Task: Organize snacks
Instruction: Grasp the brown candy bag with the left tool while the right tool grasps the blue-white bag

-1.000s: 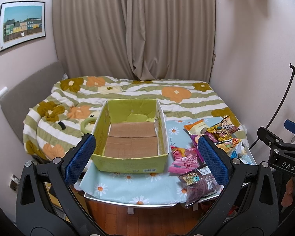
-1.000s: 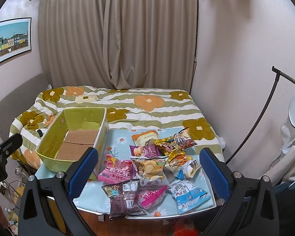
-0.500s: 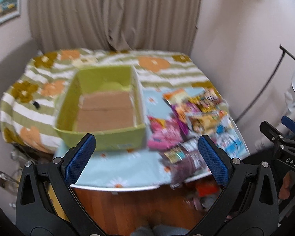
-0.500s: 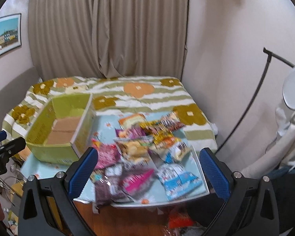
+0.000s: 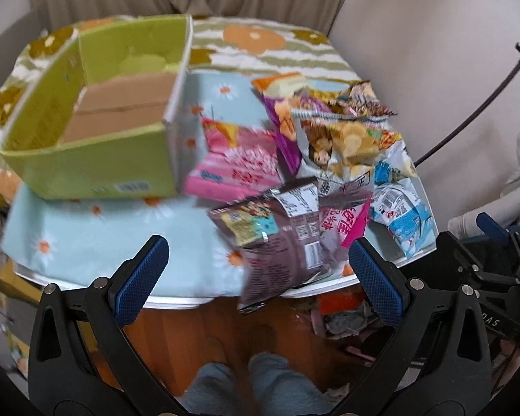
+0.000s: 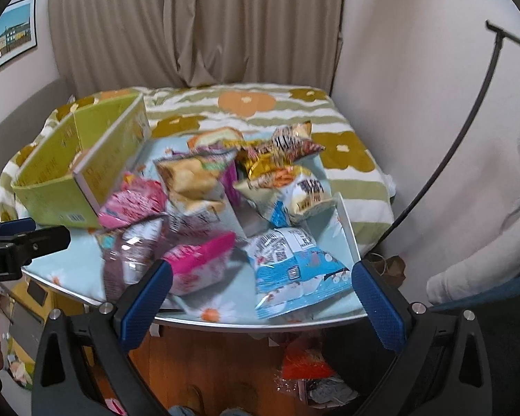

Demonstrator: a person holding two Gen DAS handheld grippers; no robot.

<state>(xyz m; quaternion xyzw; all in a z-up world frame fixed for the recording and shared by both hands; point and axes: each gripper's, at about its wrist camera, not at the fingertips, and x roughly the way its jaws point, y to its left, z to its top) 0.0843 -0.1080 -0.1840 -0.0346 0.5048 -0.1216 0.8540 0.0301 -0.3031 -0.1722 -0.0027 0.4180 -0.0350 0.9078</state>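
Hovering over the near edge of the table [image 5: 86, 263], the left gripper [image 5: 256, 263] has its jaws spread wide and holds nothing. The dark brown snack bag [image 5: 277, 239] lies straight ahead between the 2 blue pads, its long axis running toward the camera and its lower end hanging past the table rim. Judged from this, the left gripper is the nearer one for that bag. The right gripper [image 6: 261, 286] is also wide and empty, facing the blue-and-white bag [image 6: 294, 270] and the pink bag [image 6: 197, 263] at the front of the heap. The green box [image 5: 97, 121] stands up and to the left of the snacks, with nothing visible on its cardboard floor, so any bag lifted would likely travel leftward and away.
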